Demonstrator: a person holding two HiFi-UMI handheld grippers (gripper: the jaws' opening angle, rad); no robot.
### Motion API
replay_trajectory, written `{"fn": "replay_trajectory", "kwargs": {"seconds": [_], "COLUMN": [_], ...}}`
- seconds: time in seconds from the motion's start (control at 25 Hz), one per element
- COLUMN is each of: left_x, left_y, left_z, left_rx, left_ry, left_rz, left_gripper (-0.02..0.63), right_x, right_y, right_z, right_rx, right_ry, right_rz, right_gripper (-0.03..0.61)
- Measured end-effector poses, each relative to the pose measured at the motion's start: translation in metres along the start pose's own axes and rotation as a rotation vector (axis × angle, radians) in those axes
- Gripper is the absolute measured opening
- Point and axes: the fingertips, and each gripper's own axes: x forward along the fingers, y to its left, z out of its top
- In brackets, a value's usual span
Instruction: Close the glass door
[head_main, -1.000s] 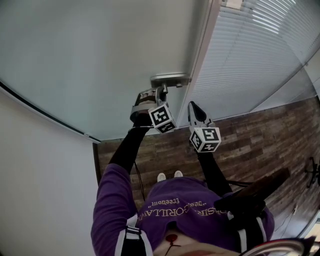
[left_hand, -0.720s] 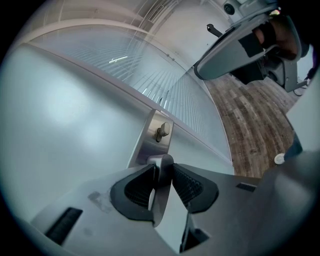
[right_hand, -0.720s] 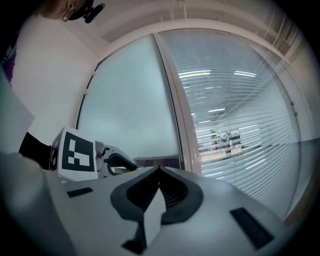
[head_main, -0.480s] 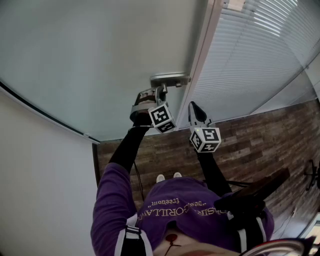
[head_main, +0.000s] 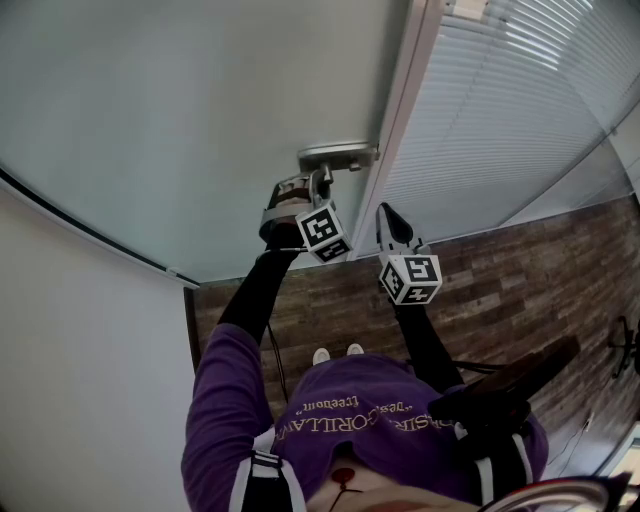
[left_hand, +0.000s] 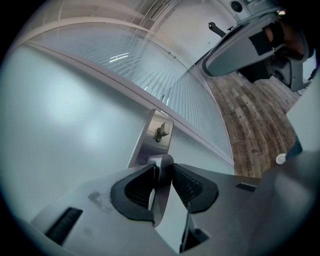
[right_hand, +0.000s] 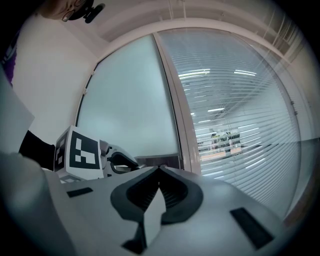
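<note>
Left gripper (head_main: 322, 181) (left_hand: 161, 169) is clamped on the handle (head_main: 338, 155) (left_hand: 162, 161) of the glass door (head_main: 200, 120). Its ribbed pads press the metal lever from both sides, just below the lock knob (left_hand: 162, 131) on the handle plate. The door's handle edge sits right beside the frame (head_main: 402, 110). Right gripper (head_main: 386, 212) (right_hand: 160, 169) has its jaws together and empty. It is held apart from the handle, in front of the frame, with blinds (head_main: 500, 110) behind glass to its right.

handle (head_main: 338, 155) on glass door (head_main: 200, 110), seemingly beside frame (head_main: 398, 110)
</note>
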Motion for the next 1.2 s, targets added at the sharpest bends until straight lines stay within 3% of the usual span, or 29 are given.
{"fn": "replay_trajectory", "kwargs": {"seconds": [1.2], "left_x": [0.011], "left_y": [0.008], "left_z": [-0.002], "left_rx": [-0.012], "left_ry": [0.013], "left_rz": [0.022], "left_gripper": [0.112], "right_x": [0.010], "right_y": [-0.008], "right_z": [0.002], "right_rx": [-0.003], "right_ry": [-0.002], "right_rz": [0.007], "right_gripper": [-0.009]}}
